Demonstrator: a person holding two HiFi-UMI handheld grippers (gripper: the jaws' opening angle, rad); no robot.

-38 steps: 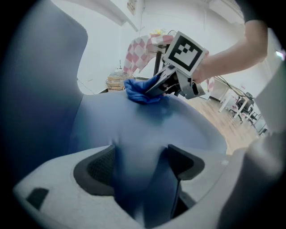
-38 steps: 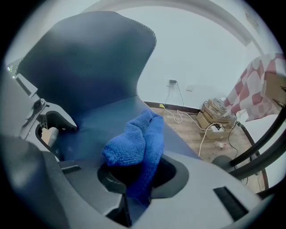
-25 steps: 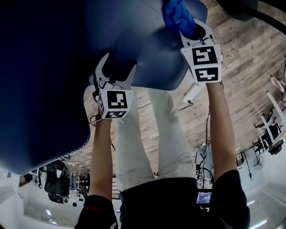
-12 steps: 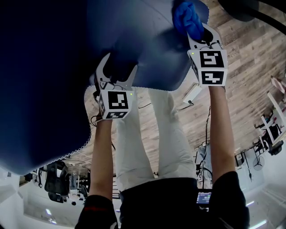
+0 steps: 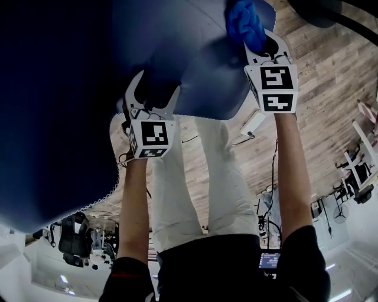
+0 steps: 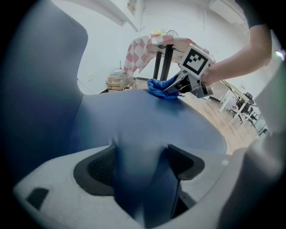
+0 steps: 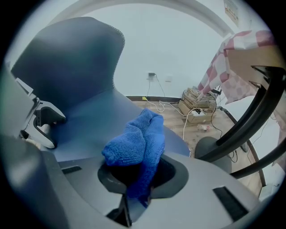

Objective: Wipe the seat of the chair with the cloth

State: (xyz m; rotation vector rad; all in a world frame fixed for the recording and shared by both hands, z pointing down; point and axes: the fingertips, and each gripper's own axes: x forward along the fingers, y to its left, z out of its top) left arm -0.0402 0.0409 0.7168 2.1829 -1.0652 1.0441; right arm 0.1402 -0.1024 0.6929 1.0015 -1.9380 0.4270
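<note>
The dark blue chair seat (image 5: 195,59) fills the top of the head view, its tall backrest (image 5: 53,106) at the left. My left gripper (image 5: 155,89) is shut on the seat's near edge; in the left gripper view the blue padding (image 6: 138,179) sits pinched between both jaws. My right gripper (image 5: 260,42) is shut on a bright blue knitted cloth (image 5: 243,22), which rests on the seat's far right part. In the right gripper view the bunched cloth (image 7: 136,141) bulges out of the jaws over the seat (image 7: 98,118).
White-trousered legs (image 5: 195,189) stand right below the seat's edge. Wooden floor (image 5: 331,88) lies to the right, with a black chair base (image 5: 316,12) at the top right. A checked tablecloth (image 7: 243,67), cables and a power strip (image 7: 196,112) lie beyond the seat.
The right gripper with the cloth has slid a little to the right across the seat, then eased slightly back. The left gripper has kept its hold on the seat edge.
</note>
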